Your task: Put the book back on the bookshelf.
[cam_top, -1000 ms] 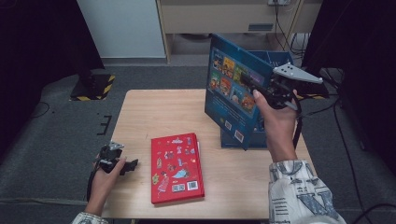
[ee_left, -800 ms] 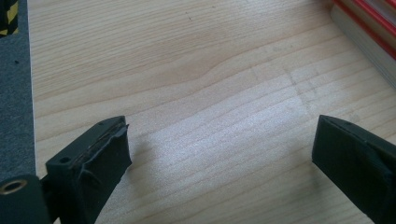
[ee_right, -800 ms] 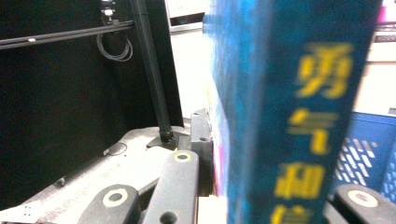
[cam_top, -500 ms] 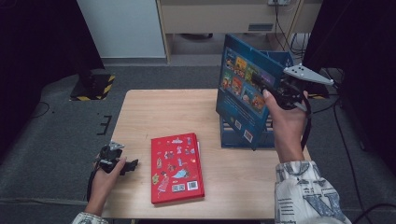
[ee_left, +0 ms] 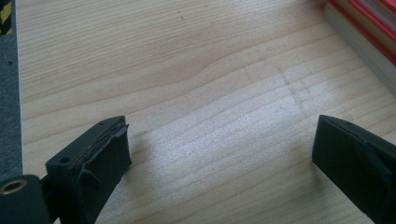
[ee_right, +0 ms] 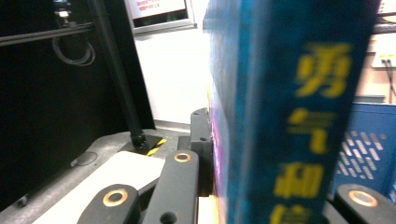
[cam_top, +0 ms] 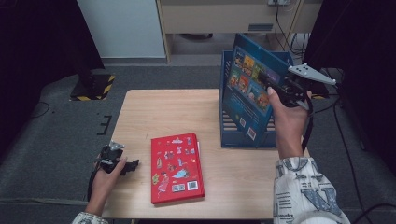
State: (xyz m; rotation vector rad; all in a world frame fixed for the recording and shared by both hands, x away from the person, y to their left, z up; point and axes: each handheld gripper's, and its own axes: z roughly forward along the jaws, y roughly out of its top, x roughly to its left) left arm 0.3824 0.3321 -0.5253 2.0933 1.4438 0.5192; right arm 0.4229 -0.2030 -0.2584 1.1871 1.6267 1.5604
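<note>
A blue picture book (cam_top: 247, 81) is held upright and tilted in the air, with my right gripper (cam_top: 269, 85) shut on its right edge. Its lower part hangs in front of the blue slatted book rack (cam_top: 243, 137) at the table's right. In the right gripper view the blue book's spine (ee_right: 289, 116) stands close up between the jaws of my right gripper (ee_right: 280, 191). A red book (cam_top: 176, 168) lies flat near the table's front. My left gripper (cam_top: 133, 164) rests on the table just left of it, open, with bare wood between the jaws of my left gripper (ee_left: 219, 149).
The wooden table (cam_top: 173, 112) has bare room across its left and middle. The red book's page edge (ee_left: 369, 42) shows at the upper right of the left gripper view. The blue rack's perforated wall (ee_right: 369, 140) stands behind the held book. Dark floor surrounds the table.
My right gripper has carried the blue book to the right and slightly down, closer over the blue rack. The left gripper and the red book have stayed put.
</note>
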